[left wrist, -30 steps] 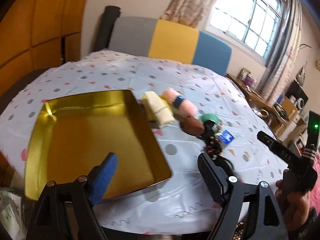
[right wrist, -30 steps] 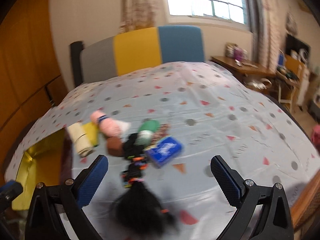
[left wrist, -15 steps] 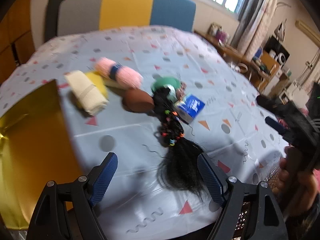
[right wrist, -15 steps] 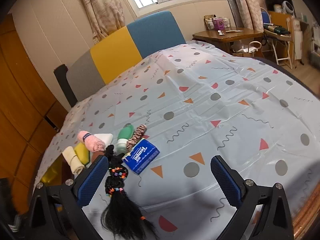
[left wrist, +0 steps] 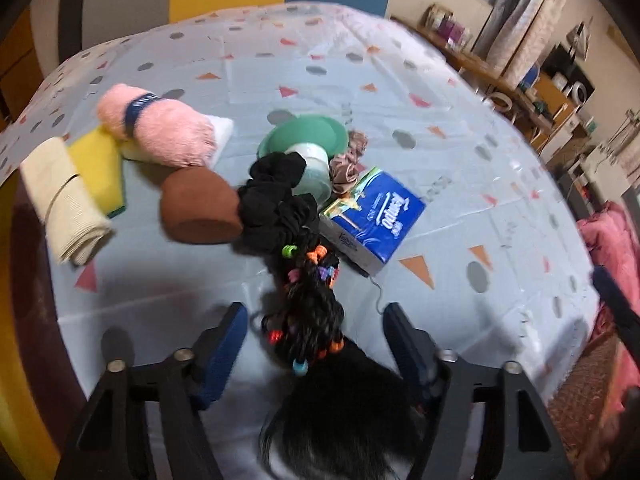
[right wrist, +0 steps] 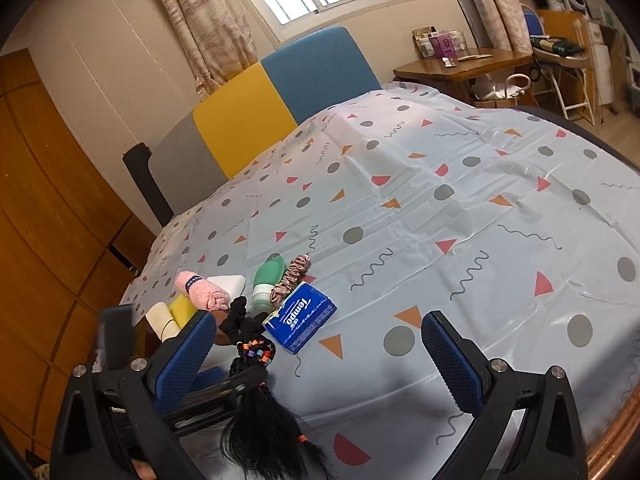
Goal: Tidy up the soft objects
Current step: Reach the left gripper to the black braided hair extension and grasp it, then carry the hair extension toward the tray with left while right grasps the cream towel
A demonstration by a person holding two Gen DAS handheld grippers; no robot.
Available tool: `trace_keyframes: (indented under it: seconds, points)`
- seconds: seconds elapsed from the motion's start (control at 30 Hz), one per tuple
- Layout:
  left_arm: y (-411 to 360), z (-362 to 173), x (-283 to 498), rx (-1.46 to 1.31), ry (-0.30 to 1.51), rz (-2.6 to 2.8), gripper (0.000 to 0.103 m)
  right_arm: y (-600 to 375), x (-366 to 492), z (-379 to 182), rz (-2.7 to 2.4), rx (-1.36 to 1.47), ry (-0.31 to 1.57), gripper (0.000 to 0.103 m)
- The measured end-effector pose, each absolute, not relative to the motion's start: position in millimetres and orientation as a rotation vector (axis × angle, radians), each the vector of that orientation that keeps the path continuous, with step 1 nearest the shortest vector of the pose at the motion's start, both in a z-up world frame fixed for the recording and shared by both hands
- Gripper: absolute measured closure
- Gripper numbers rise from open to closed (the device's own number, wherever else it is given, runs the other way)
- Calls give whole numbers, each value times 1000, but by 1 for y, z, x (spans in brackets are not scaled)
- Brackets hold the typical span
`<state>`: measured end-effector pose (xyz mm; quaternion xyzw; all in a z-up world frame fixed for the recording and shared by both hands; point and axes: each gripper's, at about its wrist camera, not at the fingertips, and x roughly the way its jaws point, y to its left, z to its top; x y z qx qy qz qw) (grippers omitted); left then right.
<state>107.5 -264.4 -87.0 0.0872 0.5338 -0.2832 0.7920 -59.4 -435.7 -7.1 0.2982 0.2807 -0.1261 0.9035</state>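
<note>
Two tools, both spread wide and grasping nothing. Left tool (left wrist: 312,344) lowered astride the black hair bundle (left wrist: 308,308), fingers either side and apart from it, seemingly lined up for a pinch at the banded middle. Right tool (right wrist: 316,344) parked over bare counter (right wrist: 460,200), likely kept clear. Bundle near the front counter edge: glossy black strands, ringed with small coloured elastics, fanned loose at the near end, just beside the blue tissue pack (left wrist: 374,220).
</note>
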Motion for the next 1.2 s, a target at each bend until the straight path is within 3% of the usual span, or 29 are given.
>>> trace_keyframes:
  seconds: [0.1,0.3,0.97,1.07,1.13,1.2]
  points:
    - [-270,-103,108,245,1166,-592,58,-437,-60,-8,-262,627,580,0]
    - [-256,-104,89,311,1045,-622,68,-435,-55,-9,-259,607,610,0]
    - [-178,-96,27,371,928,-691,70,-408,-24,-26,-209,477,844,2]
    - [-170,-93,18,361,910,-719,70,-396,-8,-34,-153,462,902,14]
    - [-163,-90,14,350,908,-729,70,-384,4,-36,-116,441,929,27]
    - [-154,-86,9,320,909,-741,70,-366,22,-34,-56,393,949,32]
